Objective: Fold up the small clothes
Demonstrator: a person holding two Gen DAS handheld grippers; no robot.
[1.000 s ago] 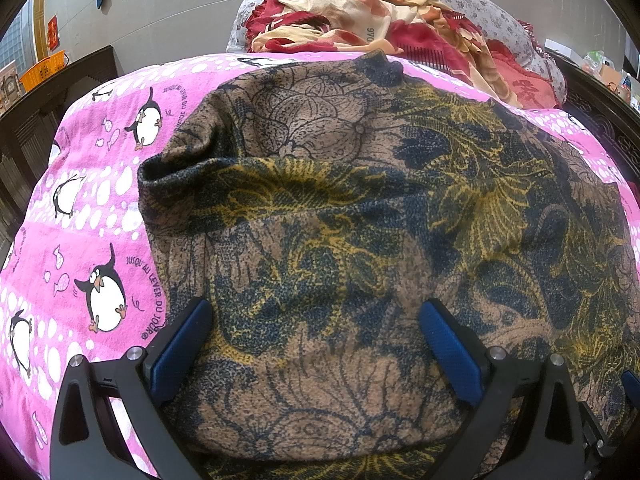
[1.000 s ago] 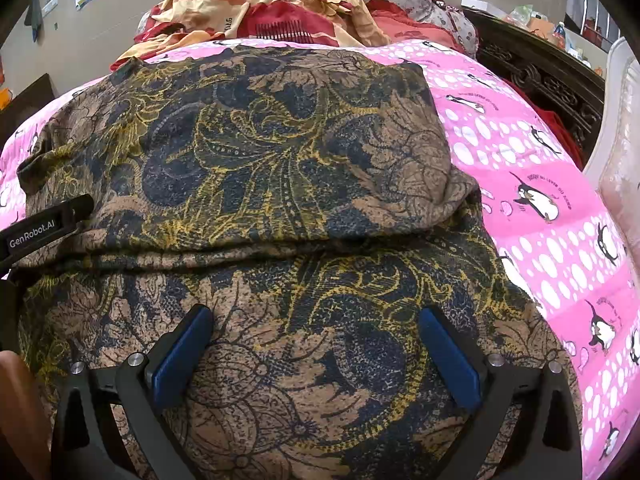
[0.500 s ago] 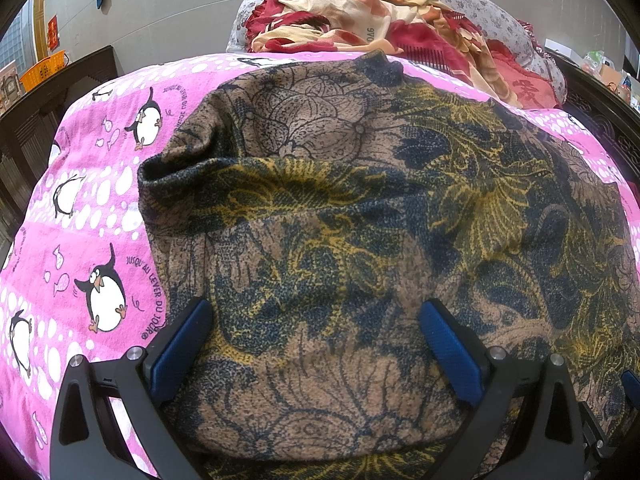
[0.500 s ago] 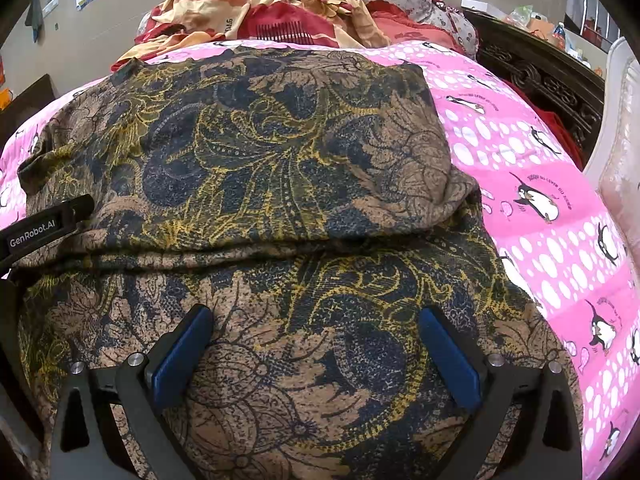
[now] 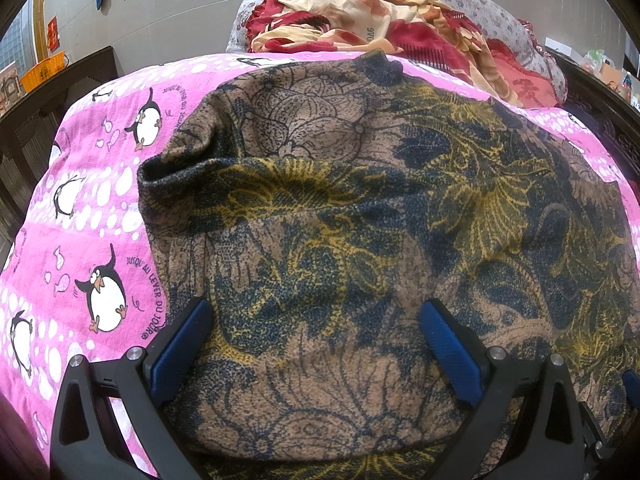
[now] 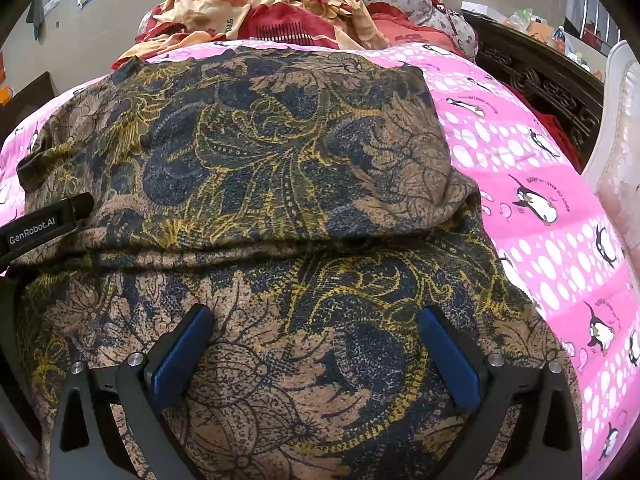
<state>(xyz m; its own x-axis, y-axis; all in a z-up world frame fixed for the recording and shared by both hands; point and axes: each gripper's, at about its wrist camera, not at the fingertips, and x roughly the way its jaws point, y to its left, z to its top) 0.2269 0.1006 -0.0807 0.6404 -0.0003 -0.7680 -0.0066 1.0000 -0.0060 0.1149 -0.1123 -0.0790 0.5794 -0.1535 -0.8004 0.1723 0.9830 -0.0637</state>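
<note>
Your left gripper (image 5: 314, 344) and right gripper (image 6: 314, 344) both gape wide, holding nothing, over the soft, limp, light patterned garment (image 5: 360, 220) filling mid-frame on the pink blanket (image 5: 100, 200), so pinch its folded edge at centre left.

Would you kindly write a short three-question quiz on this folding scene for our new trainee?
1. True or false: the left gripper has its jaws shut on the patterned garment.
2. What animal is printed on the pink blanket?
A. rabbits
B. penguins
C. ducks
3. In the right wrist view, what lies between the fingers of the right gripper?

Key:
1. False; both fingers stand wide apart, gripping nothing.
2. B.
3. The patterned garment, brown with navy and yellow flowers.
</note>
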